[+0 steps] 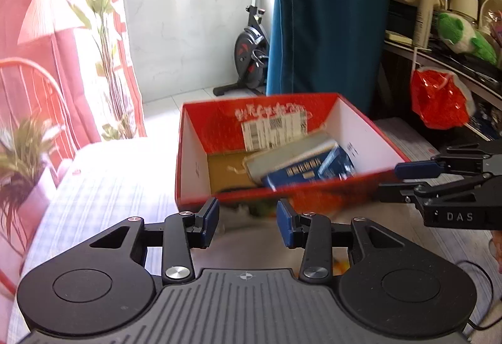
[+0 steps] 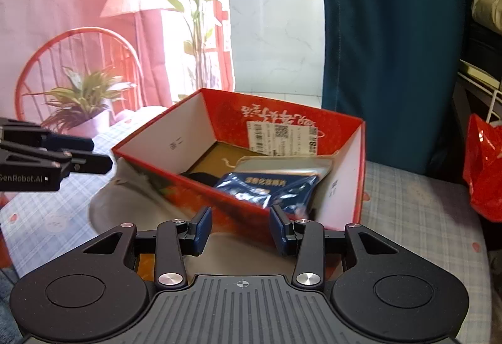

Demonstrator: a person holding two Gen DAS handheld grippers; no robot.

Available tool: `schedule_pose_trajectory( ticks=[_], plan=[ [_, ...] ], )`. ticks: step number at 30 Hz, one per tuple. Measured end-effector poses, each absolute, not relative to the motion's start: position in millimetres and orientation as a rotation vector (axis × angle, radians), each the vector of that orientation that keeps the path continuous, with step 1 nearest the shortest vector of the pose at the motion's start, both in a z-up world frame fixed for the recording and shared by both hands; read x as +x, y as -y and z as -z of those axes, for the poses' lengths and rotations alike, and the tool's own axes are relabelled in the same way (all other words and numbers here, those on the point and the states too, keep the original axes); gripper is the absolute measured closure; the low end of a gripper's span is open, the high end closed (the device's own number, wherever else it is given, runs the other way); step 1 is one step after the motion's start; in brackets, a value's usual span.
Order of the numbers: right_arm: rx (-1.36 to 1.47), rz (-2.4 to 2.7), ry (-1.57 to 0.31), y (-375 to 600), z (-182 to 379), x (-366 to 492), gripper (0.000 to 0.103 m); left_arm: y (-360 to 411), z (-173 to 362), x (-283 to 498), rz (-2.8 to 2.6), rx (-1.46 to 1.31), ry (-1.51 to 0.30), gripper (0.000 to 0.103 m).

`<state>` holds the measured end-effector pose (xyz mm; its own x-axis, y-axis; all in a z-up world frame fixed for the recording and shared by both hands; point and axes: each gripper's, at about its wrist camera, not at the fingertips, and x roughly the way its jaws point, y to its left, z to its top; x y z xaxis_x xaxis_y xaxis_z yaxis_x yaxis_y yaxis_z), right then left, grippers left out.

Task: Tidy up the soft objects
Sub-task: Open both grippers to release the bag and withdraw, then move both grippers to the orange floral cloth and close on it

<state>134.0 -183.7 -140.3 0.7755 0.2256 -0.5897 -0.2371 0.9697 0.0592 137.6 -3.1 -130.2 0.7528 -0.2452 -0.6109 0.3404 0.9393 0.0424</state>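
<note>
Grippers left (image 1: 248, 223) and right (image 2: 241, 229) parted, empty, "DAS", "GenRobot.AI", red box (image 2: 282, 121).

Ahead of your left gripper (image 1: 248, 220), the near wall of the red box (image 1: 194, 137) is smeared with motion blur, and the greenish thing (image 1: 262, 209) below it, just past your fingertips, cannot be identified. Inside the box, the blue packet (image 1: 301, 169) has print too blurred to read, and it covers part of the silver pouch (image 1: 282, 152). Off to the right, your right gripper (image 1: 404, 177) is cut by the frame edge. In the right wrist view, the red bag (image 2: 484, 168) is cropped at the right edge.
</note>
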Motion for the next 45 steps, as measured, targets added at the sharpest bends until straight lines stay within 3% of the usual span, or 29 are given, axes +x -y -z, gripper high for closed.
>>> schedule_pose_trajectory(
  ticks=[14, 32, 39, 41, 42, 43, 45],
  plan=[
    [0.043, -0.309, -0.666, 154.5, 181.4, 61.0, 0.065, -28.0, 182.3, 85.0, 0.339, 0.049, -0.784, 0.06],
    [0.095, -0.206, -0.729, 184.2, 240.9, 34.0, 0.065, -2.6, 229.1, 100.0, 0.384, -0.016, -0.864, 0.06],
    [0.123, -0.208, -0.723, 188.3, 247.3, 36.3, 0.064, 4.8, 243.2, 118.2, 0.405, -0.062, -0.88, 0.049],
    [0.135, -0.208, -0.72, 189.2, 248.2, 36.0, 0.064, 7.9, 244.5, 119.0, 0.41, -0.06, -0.876, 0.051],
    [0.136, -0.207, -0.718, 189.6, 248.5, 35.7, 0.064, 10.1, 243.8, 117.6, 0.412, -0.05, -0.867, 0.056],
    [0.136, -0.206, -0.716, 189.7, 248.4, 35.2, 0.064, 11.6, 242.3, 114.8, 0.414, -0.038, -0.856, 0.068],
    [0.14, -0.202, -0.709, 190.7, 247.1, 33.6, 0.064, 14.1, 238.6, 108.6, 0.406, -0.009, -0.826, 0.075]
  ],
)
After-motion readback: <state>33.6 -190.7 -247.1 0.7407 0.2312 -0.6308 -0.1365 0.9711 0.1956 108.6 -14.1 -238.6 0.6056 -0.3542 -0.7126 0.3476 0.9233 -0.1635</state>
